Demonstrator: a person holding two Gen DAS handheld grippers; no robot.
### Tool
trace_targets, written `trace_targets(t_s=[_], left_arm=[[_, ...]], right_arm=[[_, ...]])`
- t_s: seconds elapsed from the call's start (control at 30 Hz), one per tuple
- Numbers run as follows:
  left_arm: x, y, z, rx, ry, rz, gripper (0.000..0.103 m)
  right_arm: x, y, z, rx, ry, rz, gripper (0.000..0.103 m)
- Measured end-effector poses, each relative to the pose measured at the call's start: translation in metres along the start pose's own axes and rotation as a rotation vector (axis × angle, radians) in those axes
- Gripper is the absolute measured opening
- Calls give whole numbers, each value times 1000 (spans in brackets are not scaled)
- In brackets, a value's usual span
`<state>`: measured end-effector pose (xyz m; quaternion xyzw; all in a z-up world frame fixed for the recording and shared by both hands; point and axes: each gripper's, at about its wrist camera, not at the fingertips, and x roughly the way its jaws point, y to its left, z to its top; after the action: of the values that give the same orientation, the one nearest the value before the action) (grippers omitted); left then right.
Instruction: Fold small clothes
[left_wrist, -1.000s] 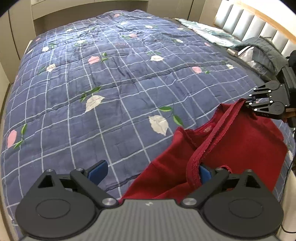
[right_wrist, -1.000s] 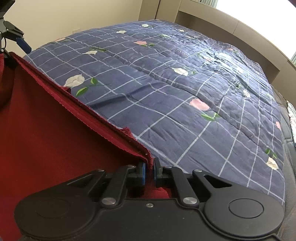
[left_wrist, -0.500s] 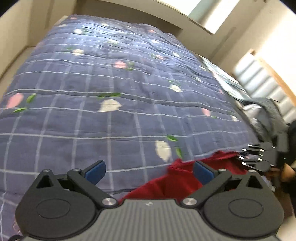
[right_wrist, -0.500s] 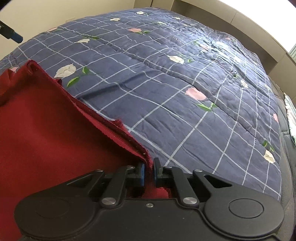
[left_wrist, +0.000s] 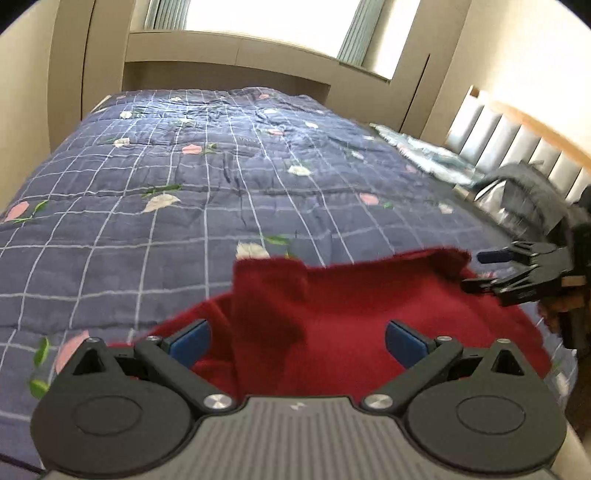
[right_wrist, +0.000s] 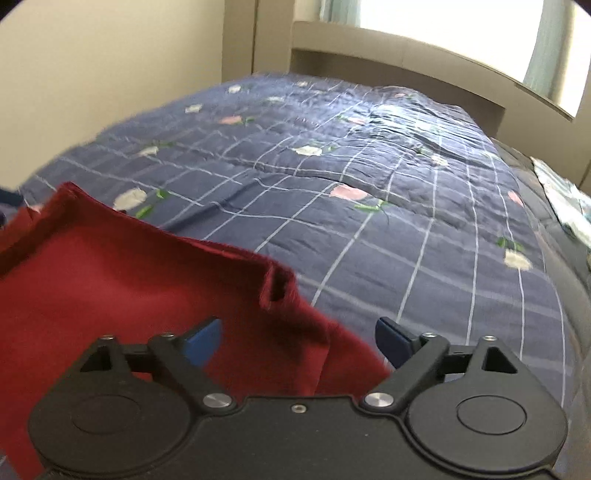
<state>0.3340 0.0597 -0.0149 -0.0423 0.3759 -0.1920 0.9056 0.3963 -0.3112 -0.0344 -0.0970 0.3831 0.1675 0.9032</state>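
- A bed (left_wrist: 229, 206) fills the middle of both views, covered by a navy checked quilt (right_wrist: 388, 229) with flowers.
- A red garment (left_wrist: 351, 317) lies at the lower centre.
- Dark clothes (left_wrist: 524, 195) are heaped at right.

One red garment (left_wrist: 354, 317) on one blue checked quilt (left_wrist: 207, 184); two grippers, the left (left_wrist: 297, 341) and the right (right_wrist: 297, 339), each with two blue pads; one padded headboard (left_wrist: 517, 147); one dark heap of clothing (left_wrist: 524, 192) beside it; one pale patterned cloth (left_wrist: 428, 157); one bright window (left_wrist: 273, 22).
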Motion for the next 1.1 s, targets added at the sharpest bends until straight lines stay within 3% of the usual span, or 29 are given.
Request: trace_targets(t_s=[0.13,0.2,0.27,0.3,0.37,0.43,0.47,0.5,0.57,0.67,0.83,1.0,1.1], left_arm=[[1,-24,-12,67,-16,145,98],[5,-30,-13,99,-1,217,82],[10,-30,-12,95,26,239,60],[11,-29,-11,85,38,242,53],[11,-25,-11,66,42,235,29],[8,-19,-11,30,33,232,15],[6,-16,-11,7,29,231,7],[4,-13,-10,-20,23,234,7],[1,-5,-8,-64,-1,247,6],[-4,8,-7,-122,-29,299,5],[8,38,-12,-201,11,365,5],[18,58,-20,-283,23,320,7],[13,59,-21,-295,9,320,16]], right_arm=[[-11,-5,-25,113,-22,35,88],[-11,-8,-33,145,-33,44,82],[-5,-9,-32,157,-32,33,76],[-3,-9,-30,157,-38,27,74],[2,-9,-23,152,-58,15,67],[8,-9,-15,146,-73,20,61],[11,-10,-10,140,-81,24,53],[13,-10,-7,134,-85,22,47],[16,-13,1,136,-87,24,16],[14,-19,8,159,-103,0,12],[21,-29,10,211,-74,-48,11],[35,-28,7,201,-24,-66,12],[36,-29,8,197,-19,-80,24]])
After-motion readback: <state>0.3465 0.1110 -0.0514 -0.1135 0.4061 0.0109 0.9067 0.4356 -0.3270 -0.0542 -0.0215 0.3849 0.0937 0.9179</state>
